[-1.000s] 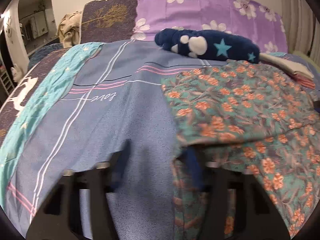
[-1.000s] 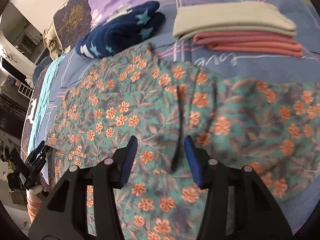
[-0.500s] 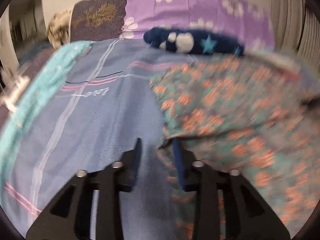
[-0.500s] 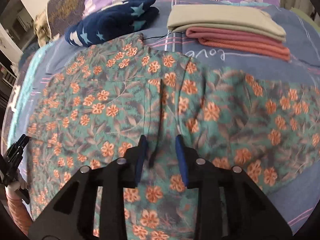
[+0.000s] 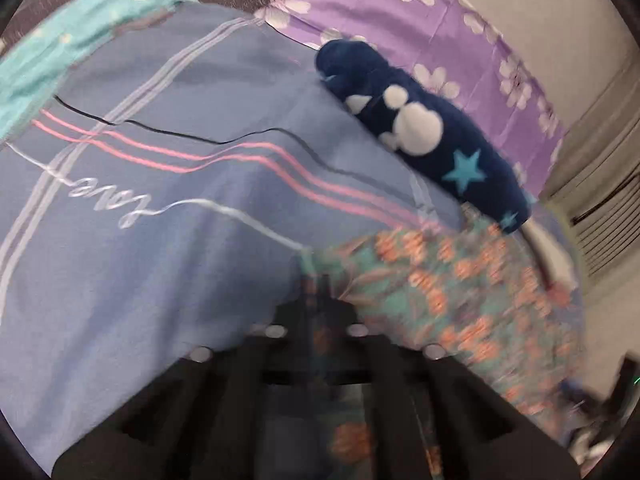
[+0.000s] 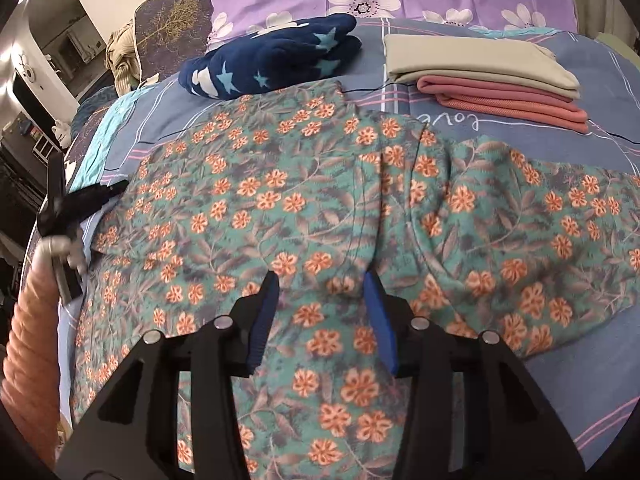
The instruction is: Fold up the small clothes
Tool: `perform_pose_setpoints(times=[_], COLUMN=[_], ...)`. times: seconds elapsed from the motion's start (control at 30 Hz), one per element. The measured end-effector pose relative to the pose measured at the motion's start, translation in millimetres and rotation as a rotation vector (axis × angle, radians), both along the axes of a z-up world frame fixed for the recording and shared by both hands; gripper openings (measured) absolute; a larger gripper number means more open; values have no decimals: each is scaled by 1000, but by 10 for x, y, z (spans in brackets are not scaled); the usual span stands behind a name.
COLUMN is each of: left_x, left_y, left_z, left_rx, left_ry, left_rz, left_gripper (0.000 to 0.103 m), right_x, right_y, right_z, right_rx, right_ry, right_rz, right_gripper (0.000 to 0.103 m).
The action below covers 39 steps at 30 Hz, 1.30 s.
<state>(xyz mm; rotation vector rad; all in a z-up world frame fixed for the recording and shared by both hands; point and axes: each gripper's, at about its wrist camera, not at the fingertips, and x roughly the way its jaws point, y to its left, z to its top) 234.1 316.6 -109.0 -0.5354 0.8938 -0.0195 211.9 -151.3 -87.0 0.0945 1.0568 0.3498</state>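
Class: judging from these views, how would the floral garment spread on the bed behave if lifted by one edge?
The floral garment probably hangs limp: it lies in soft creases. It looks thin, so likely light. The left gripper, shut on its edge, will probably drag the rest along.

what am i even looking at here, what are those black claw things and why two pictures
No robot here: a person holds a hand-held gripper in each hand, and each carries a wide-angle camera looking out along its two fingers. That gives two pictures, one per hand.

The left gripper has just closed and is shut on the edge of the floral garment; its picture is blurred. The right gripper hovers over the middle of that garment with its jaws apart, having just opened a little, holding nothing.

Everything lies on a bed with a blue striped sheet. Further back are a navy star-print fleece and a folded stack of beige and pink cloths.
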Motion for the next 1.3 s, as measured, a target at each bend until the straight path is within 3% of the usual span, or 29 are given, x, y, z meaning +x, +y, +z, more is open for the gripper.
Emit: perform_pose_setpoints(times=[0.1, 0.13, 0.2, 0.33, 0.4, 0.47, 0.57, 0.63, 0.67, 0.73, 0.83, 0.93, 1.03, 1.07, 1.17, 1.3], left_x=[-220, -276, -252, -152, -240, -399, -584, -610, -585, -503, -523, -479, -502, -559, -676, -634], left_y=[-187, -242, -272, -277, -190, -193, -583, -910, -1059, -1369, -1454, -1395, -1415, -1455, -1598, -1912], left_z=[459, 549, 545, 214, 187, 343, 641, 638, 552, 165, 65, 35, 108, 154, 448, 514], left_rx=[116, 168, 253, 550, 511, 404, 306, 280, 294, 365, 425, 369, 378, 365, 308, 283], left_ry=[-204, -236, -209, -72, -50, -123, -242, -230, -183, -31, -47, -37, -38, -49, -126, -155], left_rz=[-8, -16, -16, 14, 31, 36, -96, -214, -262, -345, -332, -317, -300, -302, -337, -405], left_gripper=[1, 1, 1, 0, 0, 0, 0, 6, 9, 13, 15, 15, 15, 15, 17, 21], right_x=[-75, -103, -125, -205, -242, -246, -137, -15, 26, -10, -163, -290, -365, -431, -620, -652], right_y=[-69, -88, -89, -43, -20, 5, 14, 28, 29, -2, -184, -800, -1821, -2299, -3332, -4012], right_z=[-11, -17, -43, -75, -60, -33, -55, -235, -322, -358, -196, 62, 228, 256, 242, 53], right_rx=[9, 16, 16, 59, 87, 93, 102, 30, 10, 24, 63, 78, 137, 187, 295, 355], right_ry=[-1, -2, -2, -3, -14, -33, -34, 28, 46, 26, 4, -83, -111, -113, -129, -101], right_rz=[-8, -6, -1, 21, 45, 62, 48, 13, 0, -7, -11, -139, -402, -538, -825, -989], right_gripper=[46, 46, 46, 46, 46, 46, 39, 36, 27, 26, 28, 35, 36, 37, 41, 48])
